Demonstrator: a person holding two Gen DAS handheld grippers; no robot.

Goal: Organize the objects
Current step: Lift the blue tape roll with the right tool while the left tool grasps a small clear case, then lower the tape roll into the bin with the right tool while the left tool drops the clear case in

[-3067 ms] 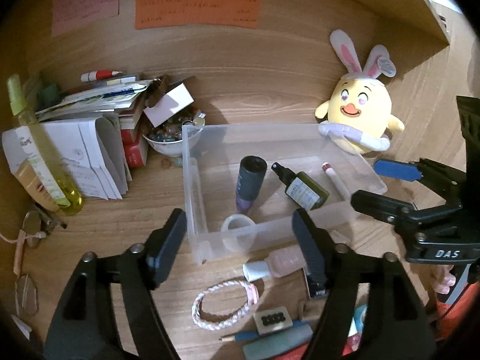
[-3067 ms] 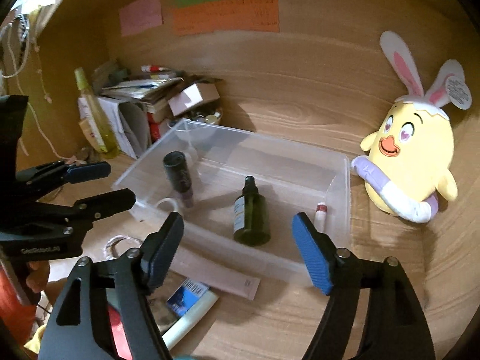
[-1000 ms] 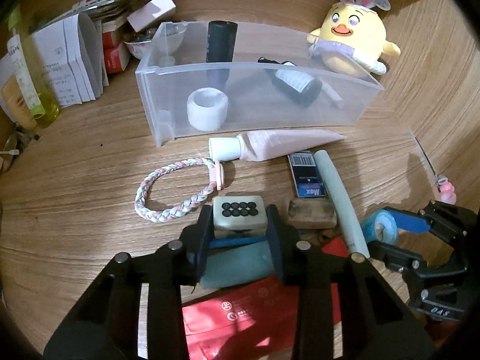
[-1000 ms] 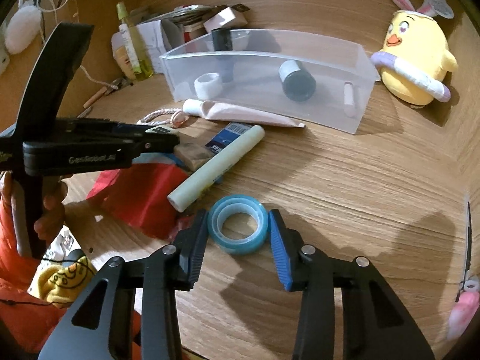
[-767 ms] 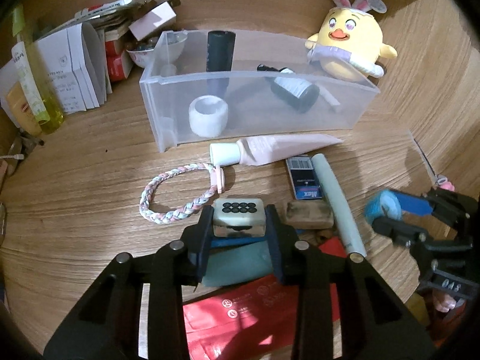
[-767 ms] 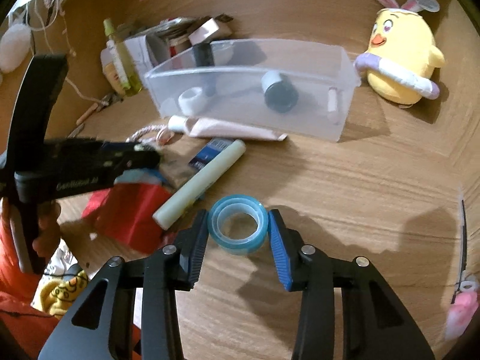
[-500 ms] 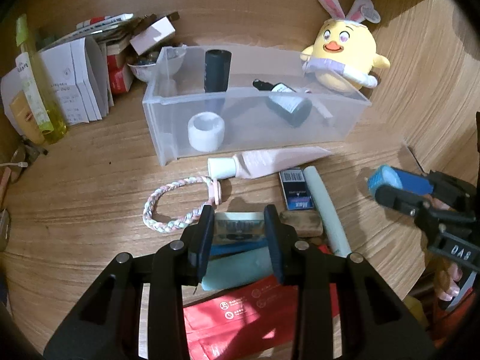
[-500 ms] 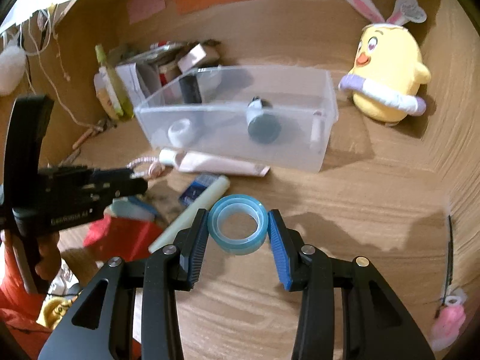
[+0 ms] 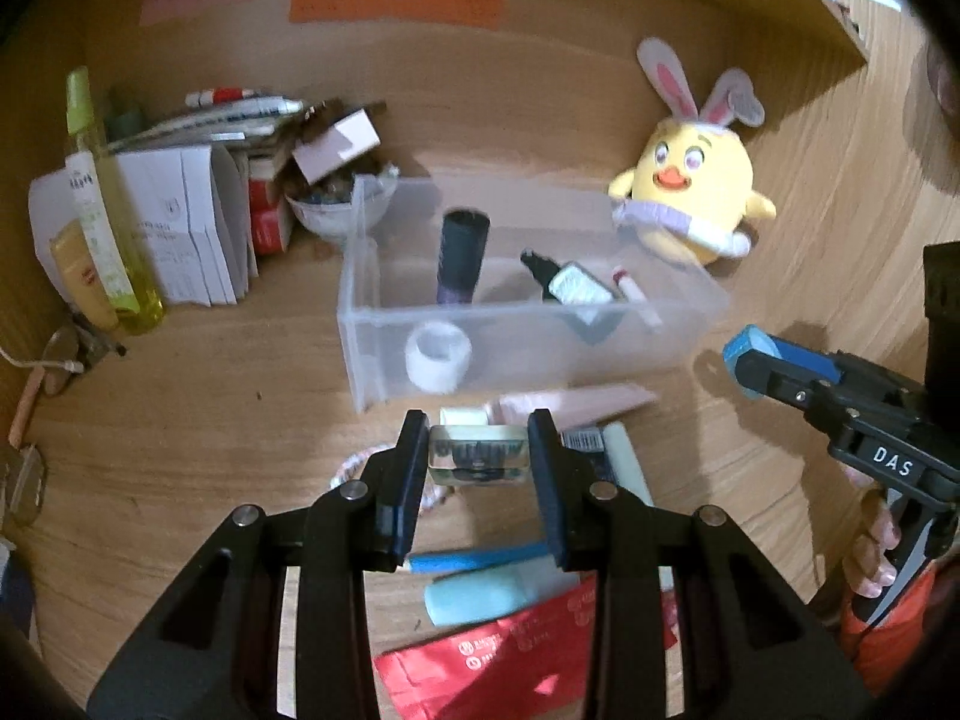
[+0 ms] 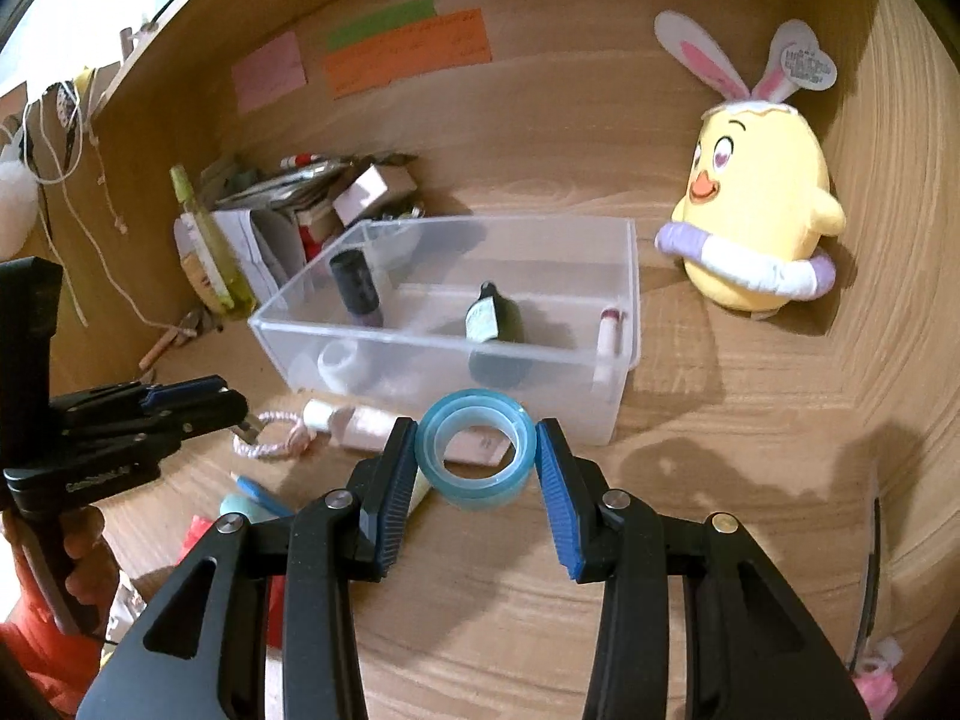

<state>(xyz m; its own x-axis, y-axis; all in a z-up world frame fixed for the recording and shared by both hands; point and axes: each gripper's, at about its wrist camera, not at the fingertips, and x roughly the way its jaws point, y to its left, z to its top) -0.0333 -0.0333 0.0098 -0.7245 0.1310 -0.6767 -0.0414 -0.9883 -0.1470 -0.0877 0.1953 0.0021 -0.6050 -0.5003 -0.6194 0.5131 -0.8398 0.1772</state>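
left wrist: angled down, near | right wrist: likewise | shared: clear bin (image 9: 366,324), slightly blurred

Two grippers: left gripper (image 9: 479,463), right gripper (image 10: 476,456). One clear plastic bin (image 10: 624,324) holding four items: one dark cylinder (image 10: 355,282), one green spray bottle (image 10: 493,324), one white ring (image 10: 337,365), one lip-balm stick (image 10: 607,336). One plush chick (image 10: 757,228). Three wall notes (image 10: 408,48).

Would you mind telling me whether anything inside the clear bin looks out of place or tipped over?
Yes: the dark green spray bottle lies on its side in the clear bin, while the dark cylinder beside it stands upright. Nothing looks spilled.
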